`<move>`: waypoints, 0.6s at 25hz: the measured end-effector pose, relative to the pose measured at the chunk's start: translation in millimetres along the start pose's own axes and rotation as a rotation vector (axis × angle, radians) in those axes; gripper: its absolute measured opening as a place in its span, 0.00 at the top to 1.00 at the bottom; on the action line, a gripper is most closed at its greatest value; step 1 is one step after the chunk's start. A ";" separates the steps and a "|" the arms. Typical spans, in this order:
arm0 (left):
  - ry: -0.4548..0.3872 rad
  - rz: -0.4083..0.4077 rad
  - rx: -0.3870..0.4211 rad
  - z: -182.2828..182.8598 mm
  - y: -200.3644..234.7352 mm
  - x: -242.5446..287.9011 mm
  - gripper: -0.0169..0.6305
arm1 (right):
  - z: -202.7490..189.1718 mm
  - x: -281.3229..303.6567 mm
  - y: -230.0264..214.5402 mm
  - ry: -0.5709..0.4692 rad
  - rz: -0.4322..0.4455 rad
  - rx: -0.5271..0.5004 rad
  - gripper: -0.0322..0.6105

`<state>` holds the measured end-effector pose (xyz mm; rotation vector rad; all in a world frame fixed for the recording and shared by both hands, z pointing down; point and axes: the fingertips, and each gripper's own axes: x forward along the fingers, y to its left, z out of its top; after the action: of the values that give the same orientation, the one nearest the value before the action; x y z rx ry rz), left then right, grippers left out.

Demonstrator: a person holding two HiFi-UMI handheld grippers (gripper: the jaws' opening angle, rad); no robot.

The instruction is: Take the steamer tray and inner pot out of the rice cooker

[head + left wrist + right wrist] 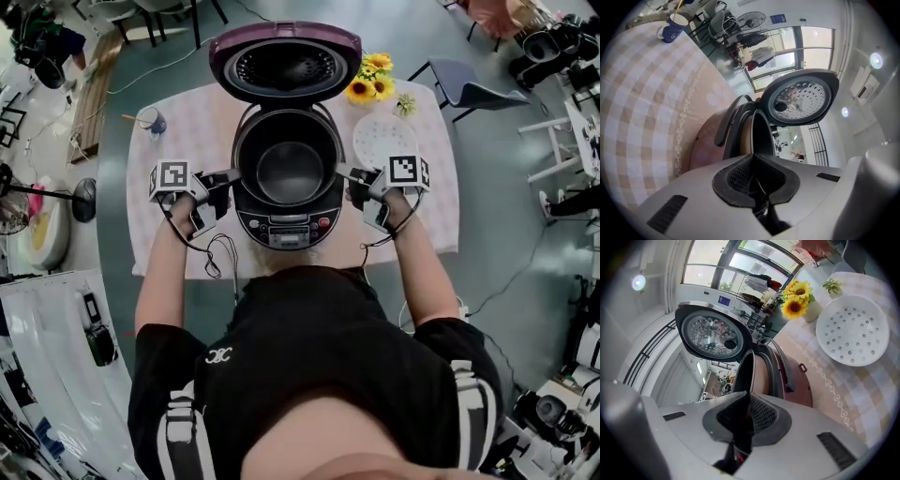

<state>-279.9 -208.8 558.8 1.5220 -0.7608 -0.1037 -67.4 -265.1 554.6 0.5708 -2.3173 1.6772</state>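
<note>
Lowest in the head view, the left tool and the right tool sit at opposite sides of the rice cooker. Each is clamped on the thin rim of the inner pot. Both gripper views show that rim edge-on, running in between closed pads.

The pot sits in the cooker's well at the centre of the frame, not yet lifted. It is a round, dark vessel with a smooth, matt inside, and it looks empty.

It is probably stiff metal of moderate weight, and its coated wall is likely slick under the pads. The rim is the only hold on offer. Two opposite grips suit it, provided both sides rise evenly so the pot neither tips nor scrapes the well.

Behind it, the purple lid stands open at the top centre.

To the upper right, the steamer tray lies on the checked desk, already out of the cooker. It is a white, shallow, perforated disc just below the sunflowers. It looks light and rigid, and easy to take by its edge.
</note>
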 end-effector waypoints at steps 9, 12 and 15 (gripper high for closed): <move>-0.062 -0.260 0.087 8.8 -90.1 -23.8 0.96 | 11.5 -36.1 57.5 -0.133 0.138 0.005 0.92; -0.072 -0.320 0.121 6.8 -117.7 -30.5 0.96 | 13.6 -51.8 77.1 -0.177 0.165 -0.003 0.92; -0.090 -0.374 0.153 5.9 -141.1 -25.6 0.96 | 21.0 -71.5 90.2 -0.216 0.203 -0.002 0.92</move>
<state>-247.4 -213.7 419.2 1.8035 -0.5559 -0.4030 -41.4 -247.7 442.0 0.5570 -2.6076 1.7790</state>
